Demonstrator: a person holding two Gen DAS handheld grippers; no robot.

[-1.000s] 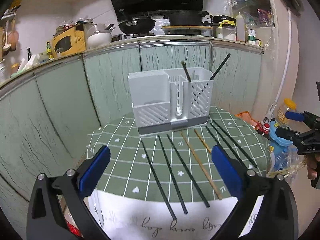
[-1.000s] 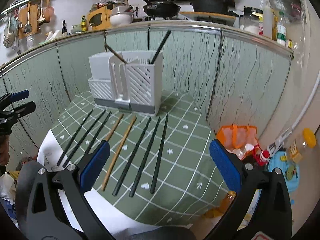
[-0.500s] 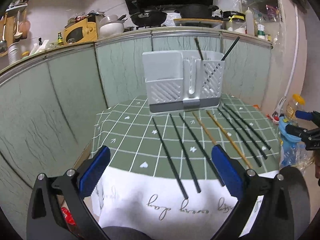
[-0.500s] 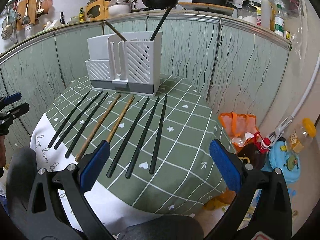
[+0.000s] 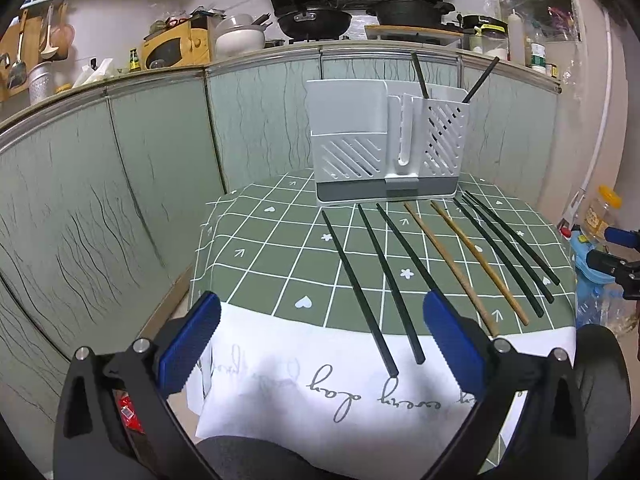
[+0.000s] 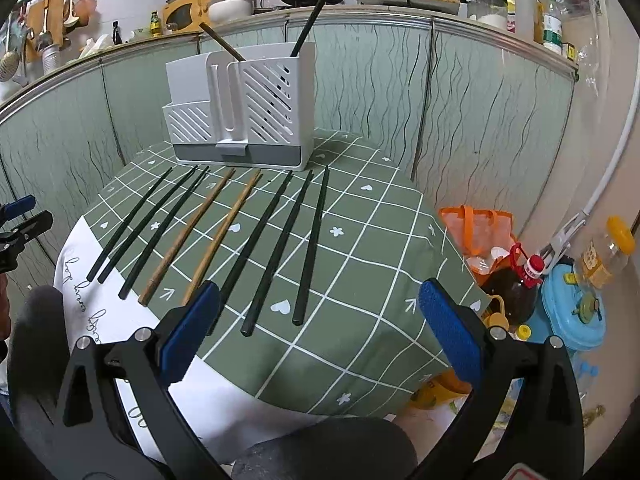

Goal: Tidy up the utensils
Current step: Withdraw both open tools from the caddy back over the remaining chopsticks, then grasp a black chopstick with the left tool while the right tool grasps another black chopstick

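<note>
A white slotted utensil holder point(image 5: 386, 146) stands at the far side of a small table with a green checked cloth point(image 5: 280, 264); it also shows in the right wrist view point(image 6: 240, 114). Two chopsticks stand in its right compartment point(image 5: 478, 80). Several black chopsticks point(image 5: 358, 284) and two wooden chopsticks point(image 5: 450, 264) lie in a row on the cloth, black point(image 6: 312, 244) and wooden point(image 6: 222, 236) in the right wrist view. My left gripper point(image 5: 320, 344) is open and empty over the near edge. My right gripper point(image 6: 316, 334) is open and empty over the near right edge.
Green panelled counter fronts point(image 5: 120, 184) curve behind the table, with pans and a microwave on top. An orange bag point(image 6: 478, 228), a dark bottle point(image 6: 516, 292) and a blue container point(image 6: 576, 312) sit on the floor to the right. The cloth's white hem point(image 5: 360, 384) hangs over the near edge.
Both grippers have moved down and in toward the table, so the chopsticks and holder look larger and nearer. Both stay open and empty.
</note>
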